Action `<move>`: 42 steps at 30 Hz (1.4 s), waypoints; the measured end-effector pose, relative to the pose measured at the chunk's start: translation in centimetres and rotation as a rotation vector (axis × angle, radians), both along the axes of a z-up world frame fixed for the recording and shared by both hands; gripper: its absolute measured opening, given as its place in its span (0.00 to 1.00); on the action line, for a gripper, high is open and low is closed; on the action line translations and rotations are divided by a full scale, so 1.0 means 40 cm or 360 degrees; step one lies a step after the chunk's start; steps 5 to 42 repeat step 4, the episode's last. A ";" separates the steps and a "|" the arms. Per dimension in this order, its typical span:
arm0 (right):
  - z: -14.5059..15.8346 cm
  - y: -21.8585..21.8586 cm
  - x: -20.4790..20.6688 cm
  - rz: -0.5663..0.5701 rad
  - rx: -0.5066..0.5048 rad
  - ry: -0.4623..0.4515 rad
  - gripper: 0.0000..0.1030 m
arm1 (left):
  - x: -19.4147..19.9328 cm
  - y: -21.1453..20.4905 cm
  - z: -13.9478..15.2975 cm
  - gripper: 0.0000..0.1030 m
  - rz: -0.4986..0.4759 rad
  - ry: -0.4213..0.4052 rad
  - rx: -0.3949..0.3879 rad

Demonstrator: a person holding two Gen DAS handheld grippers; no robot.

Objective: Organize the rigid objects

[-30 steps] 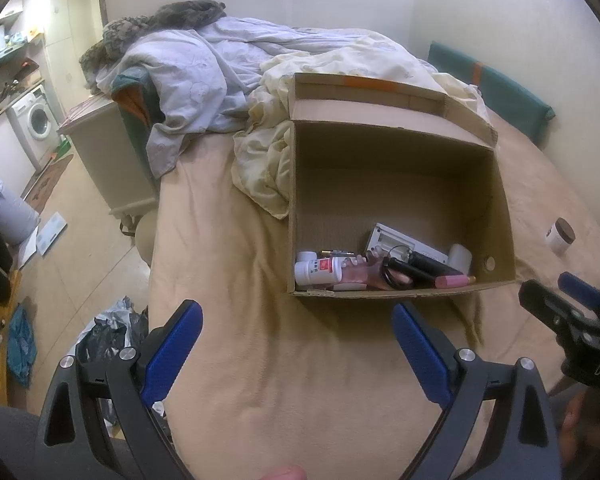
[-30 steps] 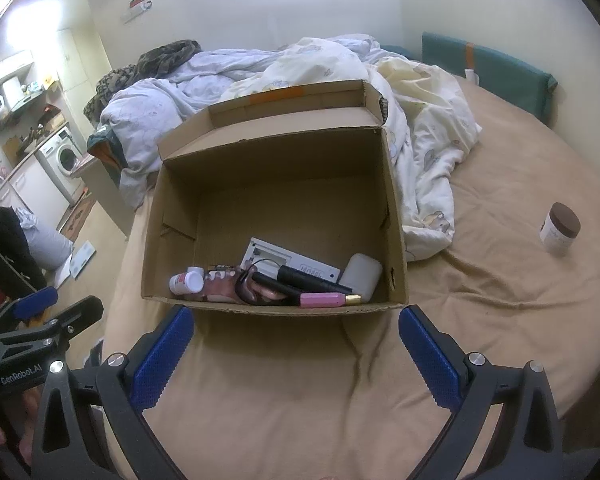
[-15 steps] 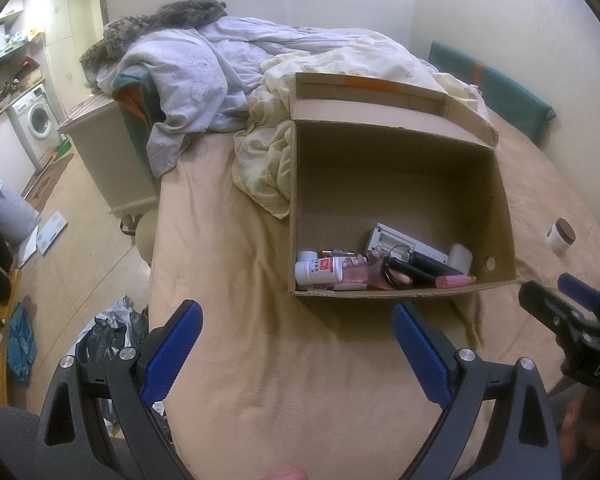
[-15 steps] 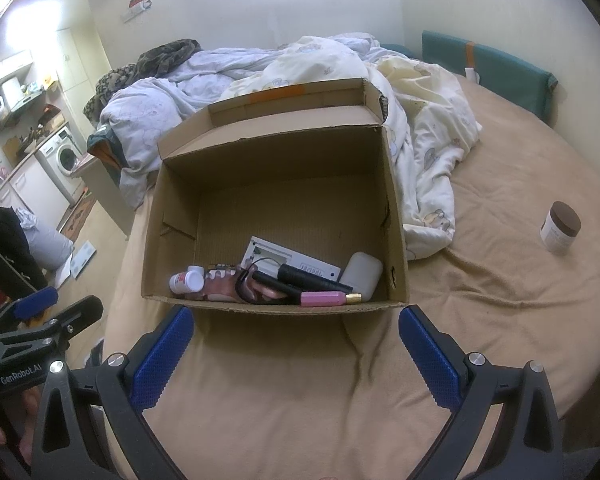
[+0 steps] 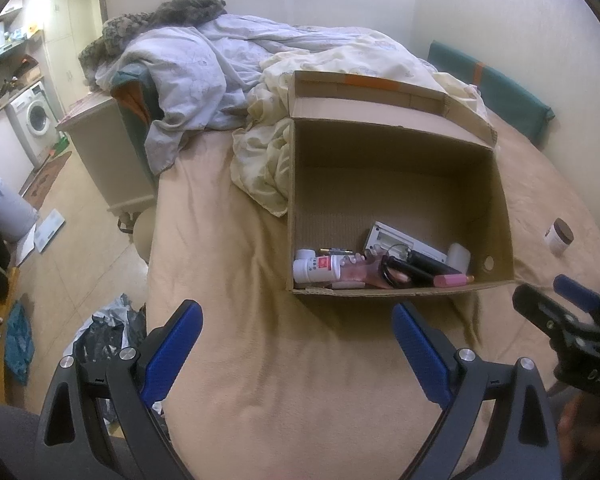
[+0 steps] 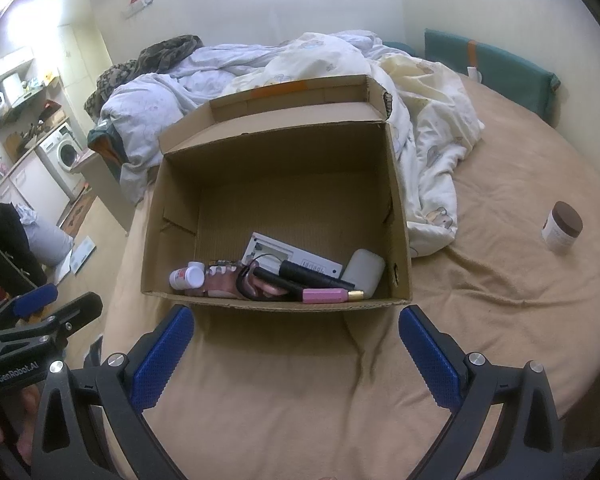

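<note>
Cardboard box point(image 6: 276, 184): open-topped, on the bed point(image 6: 480, 300), nearest wall close ahead of both tools. Contents, bunched along the near wall: white pill bottle point(image 6: 187, 277), pink marker point(image 6: 325, 296), black tube point(image 6: 312, 273), white case point(image 6: 365, 270), flat white device point(image 6: 296, 258).

Brown-lidded jar point(image 6: 562, 226): upright on the bed, well apart from the box, to its right. Probably the last item out.

Left gripper point(image 5: 296, 340): jaws wide apart, empty.
Right gripper point(image 6: 296, 340): jaws wide apart, empty.

Handling note: take the jar with the right gripper, squeezing the body below the lid, level; soft bedding may tip it. Lower into the box's bare far half.
</note>
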State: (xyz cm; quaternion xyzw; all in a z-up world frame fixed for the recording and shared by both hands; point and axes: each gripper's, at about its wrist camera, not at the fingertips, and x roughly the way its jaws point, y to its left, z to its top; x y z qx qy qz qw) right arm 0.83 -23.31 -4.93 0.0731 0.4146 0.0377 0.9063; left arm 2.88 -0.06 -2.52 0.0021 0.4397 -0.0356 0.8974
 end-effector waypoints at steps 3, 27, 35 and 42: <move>-0.002 0.002 -0.002 0.0002 -0.0001 0.0001 1.00 | -0.002 0.000 -0.002 0.92 0.0001 0.0000 -0.0005; -0.003 0.002 -0.004 0.0002 -0.0001 0.0000 1.00 | -0.001 -0.001 -0.001 0.92 0.0003 -0.0003 -0.0007; -0.003 0.002 -0.004 0.0002 -0.0001 0.0000 1.00 | -0.001 -0.001 -0.001 0.92 0.0003 -0.0003 -0.0007; -0.003 0.002 -0.004 0.0002 -0.0001 0.0000 1.00 | -0.001 -0.001 -0.001 0.92 0.0003 -0.0003 -0.0007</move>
